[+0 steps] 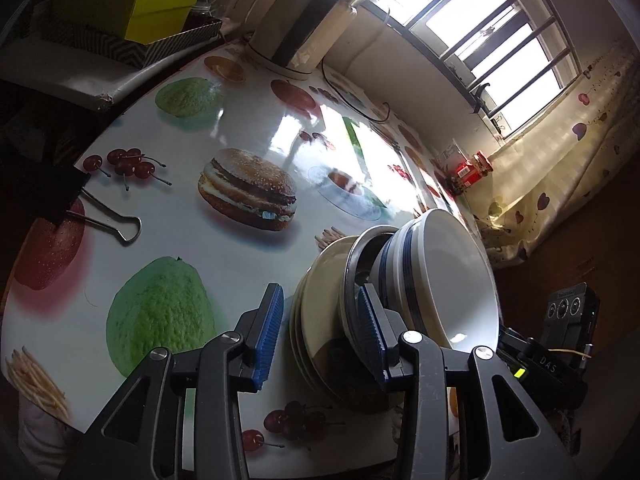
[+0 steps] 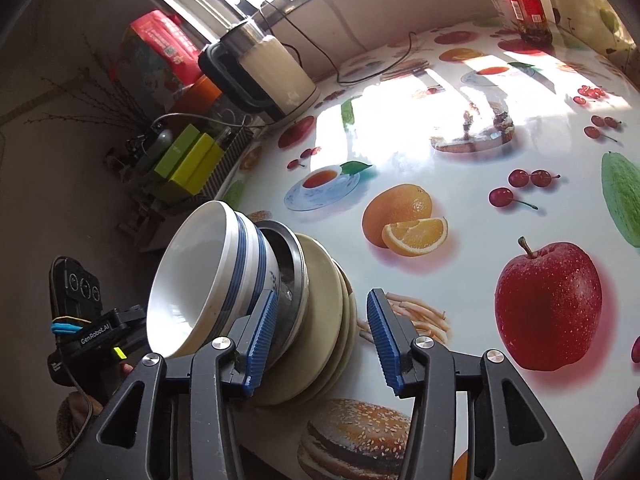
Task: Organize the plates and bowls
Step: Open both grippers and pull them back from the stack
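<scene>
Stack on the counter (image 2: 460, 152), fruit-print cover: cream plates (image 1: 316, 308) at the bottom, a dark-rimmed metal dish (image 1: 354, 276) on them, blue-banded white bowls (image 1: 444, 276) on top. Left gripper (image 1: 318, 338) partly open, jaws straddling the plates' edge, pads not pressing. Right gripper (image 2: 320, 342) partly open likewise at the opposite edge, holding nothing. Kettle (image 2: 268, 72) well behind.
</scene>
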A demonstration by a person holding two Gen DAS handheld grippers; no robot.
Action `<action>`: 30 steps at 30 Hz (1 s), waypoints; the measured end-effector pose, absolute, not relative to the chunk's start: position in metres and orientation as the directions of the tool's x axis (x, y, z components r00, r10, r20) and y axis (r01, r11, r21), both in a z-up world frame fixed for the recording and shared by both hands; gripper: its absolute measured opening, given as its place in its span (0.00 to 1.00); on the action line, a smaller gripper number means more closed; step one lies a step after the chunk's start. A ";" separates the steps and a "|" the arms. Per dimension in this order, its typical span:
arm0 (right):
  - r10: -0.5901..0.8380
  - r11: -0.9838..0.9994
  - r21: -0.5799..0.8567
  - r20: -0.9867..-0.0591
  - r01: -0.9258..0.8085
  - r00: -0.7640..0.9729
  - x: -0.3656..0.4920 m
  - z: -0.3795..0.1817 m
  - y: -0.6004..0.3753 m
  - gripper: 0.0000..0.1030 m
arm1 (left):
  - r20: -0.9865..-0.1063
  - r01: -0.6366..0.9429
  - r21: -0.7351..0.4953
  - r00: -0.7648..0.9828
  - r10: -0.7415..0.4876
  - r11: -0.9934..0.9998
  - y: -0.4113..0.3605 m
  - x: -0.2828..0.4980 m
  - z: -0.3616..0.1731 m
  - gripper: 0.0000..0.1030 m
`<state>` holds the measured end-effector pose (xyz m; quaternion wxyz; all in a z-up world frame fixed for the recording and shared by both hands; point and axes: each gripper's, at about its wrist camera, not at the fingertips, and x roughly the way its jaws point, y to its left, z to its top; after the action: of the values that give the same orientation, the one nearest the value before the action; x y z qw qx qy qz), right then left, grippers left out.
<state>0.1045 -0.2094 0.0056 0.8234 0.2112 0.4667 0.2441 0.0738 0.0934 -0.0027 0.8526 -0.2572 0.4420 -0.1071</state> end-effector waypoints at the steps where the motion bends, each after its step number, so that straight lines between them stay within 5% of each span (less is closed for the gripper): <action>1: 0.581 0.806 0.553 -0.676 -0.209 0.453 0.103 0.007 -0.208 0.47 | -0.708 -0.047 -0.508 0.591 -0.386 0.860 0.092 0.072 -0.002 0.39; 20: 0.364 0.931 0.248 -0.705 -0.269 0.609 0.047 0.030 -0.192 0.54 | -0.737 -0.047 -0.194 0.666 -0.114 0.980 0.059 0.020 0.008 0.48; 30: 0.324 0.944 0.190 -0.692 -0.270 0.645 0.020 0.032 -0.187 0.74 | -0.704 -0.027 -0.085 0.709 -0.041 0.996 0.037 -0.001 0.011 0.55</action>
<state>0.0202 -0.1865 0.0316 0.9063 0.0344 0.3879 0.1640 -0.0011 0.0370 0.0107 0.9232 -0.0446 0.3817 -0.0036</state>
